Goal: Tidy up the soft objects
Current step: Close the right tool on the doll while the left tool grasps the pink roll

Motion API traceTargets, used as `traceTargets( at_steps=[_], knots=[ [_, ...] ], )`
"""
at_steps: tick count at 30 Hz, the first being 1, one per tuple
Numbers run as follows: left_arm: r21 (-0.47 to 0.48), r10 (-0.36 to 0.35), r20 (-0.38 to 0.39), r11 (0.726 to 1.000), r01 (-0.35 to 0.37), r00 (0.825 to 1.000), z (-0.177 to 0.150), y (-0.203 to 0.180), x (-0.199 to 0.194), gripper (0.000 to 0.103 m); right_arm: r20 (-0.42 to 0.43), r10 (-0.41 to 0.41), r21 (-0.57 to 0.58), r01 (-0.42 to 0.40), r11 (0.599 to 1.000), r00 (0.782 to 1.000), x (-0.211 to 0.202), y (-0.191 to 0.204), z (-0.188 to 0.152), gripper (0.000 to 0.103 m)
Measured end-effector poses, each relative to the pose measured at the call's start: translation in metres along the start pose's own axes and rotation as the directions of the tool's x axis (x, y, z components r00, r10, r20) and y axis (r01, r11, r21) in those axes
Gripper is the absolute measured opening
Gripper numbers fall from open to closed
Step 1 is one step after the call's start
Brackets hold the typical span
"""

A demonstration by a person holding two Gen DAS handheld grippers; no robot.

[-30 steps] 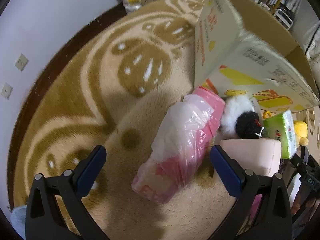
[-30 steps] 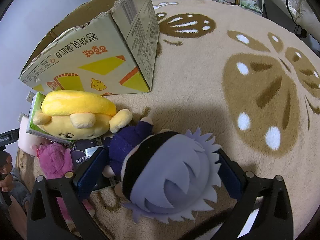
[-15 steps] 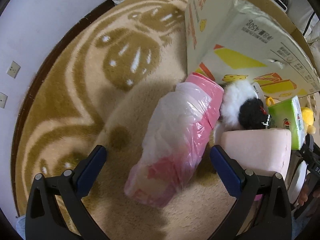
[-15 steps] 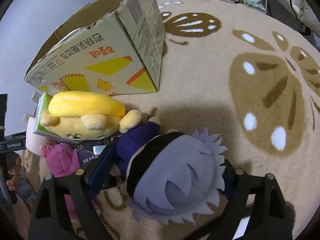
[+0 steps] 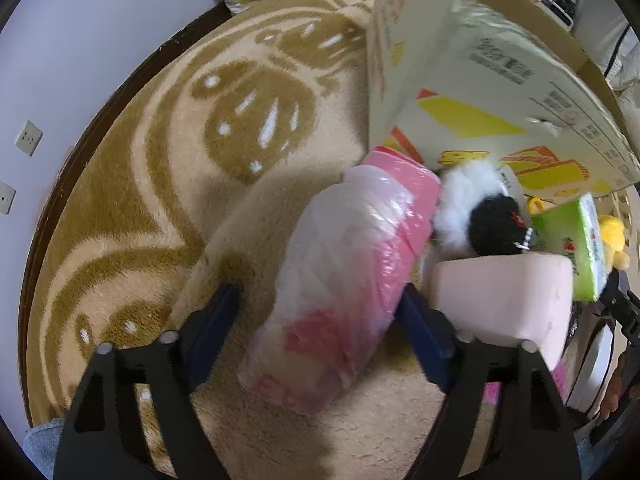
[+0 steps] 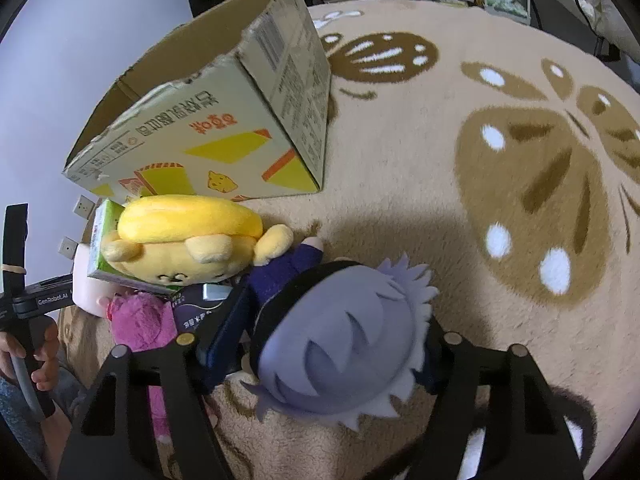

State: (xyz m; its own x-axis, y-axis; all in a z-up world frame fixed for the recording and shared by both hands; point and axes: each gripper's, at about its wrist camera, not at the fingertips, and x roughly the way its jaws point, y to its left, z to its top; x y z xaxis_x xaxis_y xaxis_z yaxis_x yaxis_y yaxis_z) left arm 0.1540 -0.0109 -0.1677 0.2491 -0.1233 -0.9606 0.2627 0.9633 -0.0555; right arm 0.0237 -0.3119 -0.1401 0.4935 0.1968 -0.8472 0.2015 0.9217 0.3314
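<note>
In the left wrist view, a pink and white plastic-wrapped bundle (image 5: 344,288) lies on the rug between the jaws of my left gripper (image 5: 316,300). The jaws are closing. The right pad is at the bundle's edge, and a strip of rug shows between the left pad and the wrap. In the right wrist view, a plush doll with lavender hair and a dark blue body (image 6: 340,344) lies face down. My right gripper (image 6: 336,320) is closing on its head, with the pads against both sides. The hair hides most of the right finger.
An open cardboard box (image 6: 224,128) stands just behind the pile. In the pile are a yellow plush (image 6: 188,240), a green tissue pack (image 5: 576,248), a pale pink foam block (image 5: 504,292), a black and white fluffy toy (image 5: 476,208) and a magenta plush (image 6: 140,320). The patterned rug (image 6: 520,200) spreads to the right.
Both pairs of jaws have narrowed from wide open. The left ones have drawn in around the wrapped bundle, and the right ones have closed onto the doll's head. Neither object has been lifted.
</note>
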Motion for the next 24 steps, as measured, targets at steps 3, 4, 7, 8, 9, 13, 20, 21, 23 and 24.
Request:
traceTargets(
  at_steps=[3,4,7,8,9,13,20,21,23,24],
  knots=[
    [0.021,-0.002,0.009,1.000,0.002,1.000,-0.006,-0.006,-0.006,0.062,0.021,-0.002,-0.015,0.002,1.000,1.000,-0.008,0.001,-0.001,0.065],
    [0.029,0.004,0.015,1.000,-0.005,1.000,-0.007,-0.009,-0.009,0.061,0.023,-0.002,-0.017,0.003,1.000,1.000,-0.009,0.001,-0.001,0.065],
    [0.036,0.016,0.026,0.999,-0.017,1.000,-0.009,-0.014,-0.012,0.054,0.034,-0.008,-0.024,0.009,1.000,0.999,-0.015,0.002,-0.004,0.064],
    [0.038,0.020,0.029,0.999,-0.021,0.999,-0.010,-0.016,-0.013,0.052,0.036,-0.016,-0.024,0.017,1.000,0.999,-0.018,0.002,-0.005,0.064],
    [0.040,0.027,0.034,0.999,-0.028,0.999,-0.011,-0.018,-0.014,0.051,0.047,-0.023,-0.032,0.025,0.999,0.999,-0.021,0.003,-0.006,0.064],
    [0.049,0.054,0.043,0.997,-0.056,0.998,-0.020,-0.030,-0.022,0.048,0.087,-0.054,-0.044,0.058,0.997,0.995,-0.031,0.008,-0.006,0.064],
    [0.059,0.078,0.068,0.995,-0.082,0.995,-0.043,-0.029,-0.047,0.045,0.149,-0.067,0.001,0.068,0.998,0.987,-0.064,0.002,-0.014,0.064],
    [0.061,0.086,0.081,0.994,-0.091,0.993,-0.047,-0.032,-0.052,0.045,0.159,-0.066,0.004,0.066,0.998,0.985,-0.068,0.002,-0.014,0.064],
    [0.063,0.091,0.104,0.993,-0.098,0.990,-0.053,-0.031,-0.062,0.045,0.198,-0.064,0.006,0.064,0.998,0.978,-0.081,0.004,-0.016,0.064],
    [0.060,0.093,0.119,0.993,-0.101,0.989,-0.056,-0.031,-0.069,0.045,0.212,-0.062,0.006,0.062,0.998,0.975,-0.086,0.005,-0.016,0.064]
  ],
)
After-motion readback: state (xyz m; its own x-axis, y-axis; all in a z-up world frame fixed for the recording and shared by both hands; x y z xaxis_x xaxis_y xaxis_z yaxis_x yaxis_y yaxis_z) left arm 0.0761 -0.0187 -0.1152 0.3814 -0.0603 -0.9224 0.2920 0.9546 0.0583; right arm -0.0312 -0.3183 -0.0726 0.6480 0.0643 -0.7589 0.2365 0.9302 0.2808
